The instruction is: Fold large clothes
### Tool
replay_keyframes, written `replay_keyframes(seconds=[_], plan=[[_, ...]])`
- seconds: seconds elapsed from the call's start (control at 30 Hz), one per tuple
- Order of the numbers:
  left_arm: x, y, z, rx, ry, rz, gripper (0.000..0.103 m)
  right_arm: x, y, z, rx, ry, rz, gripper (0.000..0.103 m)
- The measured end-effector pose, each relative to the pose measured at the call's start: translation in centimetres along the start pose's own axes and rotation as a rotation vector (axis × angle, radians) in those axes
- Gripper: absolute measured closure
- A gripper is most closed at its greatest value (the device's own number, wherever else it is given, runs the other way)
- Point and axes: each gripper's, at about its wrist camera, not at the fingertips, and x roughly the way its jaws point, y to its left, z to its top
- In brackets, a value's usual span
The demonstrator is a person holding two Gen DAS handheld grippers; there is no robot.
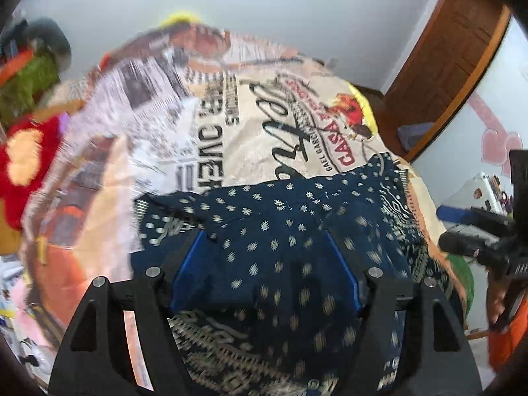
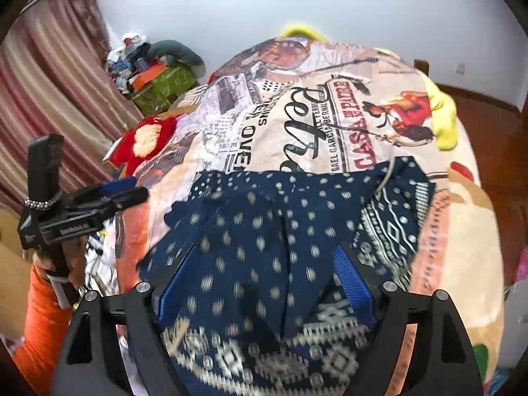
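Note:
A navy garment (image 1: 280,204) with white dots and a patterned border lies spread on the printed bed cover (image 1: 264,115). My left gripper (image 1: 264,241) hovers over its near part with the blue pads (image 1: 184,264) wide apart and nothing pinched between them. In the right wrist view the same garment (image 2: 264,204) lies on the bed cover (image 2: 297,125). My right gripper (image 2: 265,250) is open above it, and its pads (image 2: 349,280) do not press the cloth. The left gripper's body (image 2: 76,211) shows at the left, held by a hand in an orange sleeve. The right gripper's body (image 1: 478,237) shows at the far right.
A red plush toy (image 2: 145,138) lies at the bed's left side. Behind it stands a green box (image 2: 161,85) piled with clutter, beside a striped curtain (image 2: 49,82). A yellow cloth (image 2: 442,115) hangs at the bed's far right corner. A wooden door (image 1: 455,66) stands to the right.

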Motion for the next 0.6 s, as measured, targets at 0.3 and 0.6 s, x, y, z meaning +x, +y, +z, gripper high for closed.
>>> replay_keyframes(seconds=[0.3, 0.6], plan=[[6.1, -1.2, -2.7, 0.025, 0.195, -0.129, 0.032, 9.1, -1.9, 0.4, 0.084, 0.227, 0.013, 0.022], [4.0, -3.2, -9.2, 0.183, 0.242, -0.074, 0.032, 9.7, 0.1, -4.3, -0.103, 0.301, -0.07, 0.021]])
